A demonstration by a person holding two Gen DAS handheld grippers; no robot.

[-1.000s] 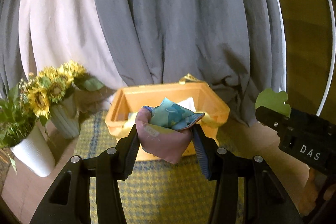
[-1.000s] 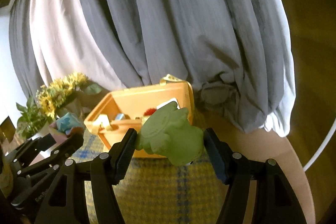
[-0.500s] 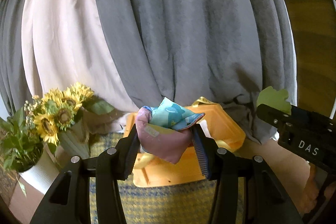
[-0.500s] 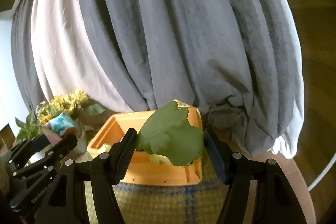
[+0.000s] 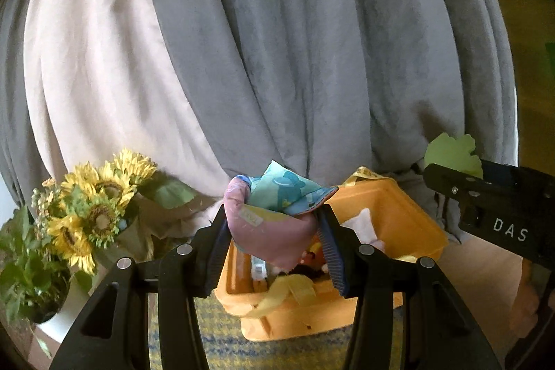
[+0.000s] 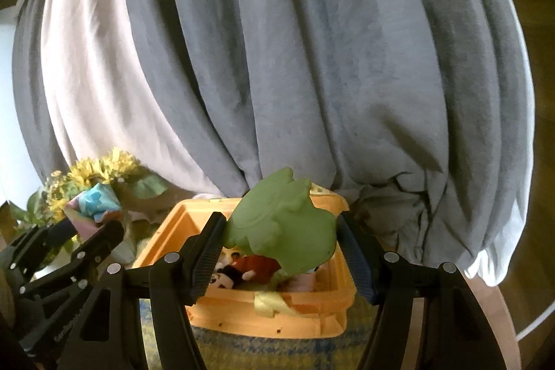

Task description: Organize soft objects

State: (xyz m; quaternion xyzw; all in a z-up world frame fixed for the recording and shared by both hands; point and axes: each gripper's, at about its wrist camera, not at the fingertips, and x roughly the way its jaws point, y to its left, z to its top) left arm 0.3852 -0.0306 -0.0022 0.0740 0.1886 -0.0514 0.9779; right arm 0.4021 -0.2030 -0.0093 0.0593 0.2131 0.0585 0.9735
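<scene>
Left gripper (image 5: pixel 272 231) clamped on pink-and-blue cloth bundle (image 5: pixel 274 217), small label unreadable, right gripper (image 6: pixel 282 252) gripping green soft toy (image 6: pixel 282 226), "DAS" printed on its body, both above orange bin (image 6: pixel 333 304), contents partly hidden, sunflowers (image 5: pixel 90 210), grey curtain (image 5: pixel 295 40) behind.

Both grippers are up in front of me, side by side and tipped a bit downward. My left gripper (image 5: pixel 272 233) has its jaws squeezed onto a soft pink and blue cloth bundle (image 5: pixel 274 214), ribbed pads pressing in from both sides so the fabric bulges up between them. My right gripper (image 6: pixel 281 240) is set wider, fingers clamped on either side of a squishy green toy (image 6: pixel 282 219), which sits tilted in the grip. From the left camera I can see the right gripper's black body poking in at the right edge, and the right camera shows the left one at its lower left
</scene>
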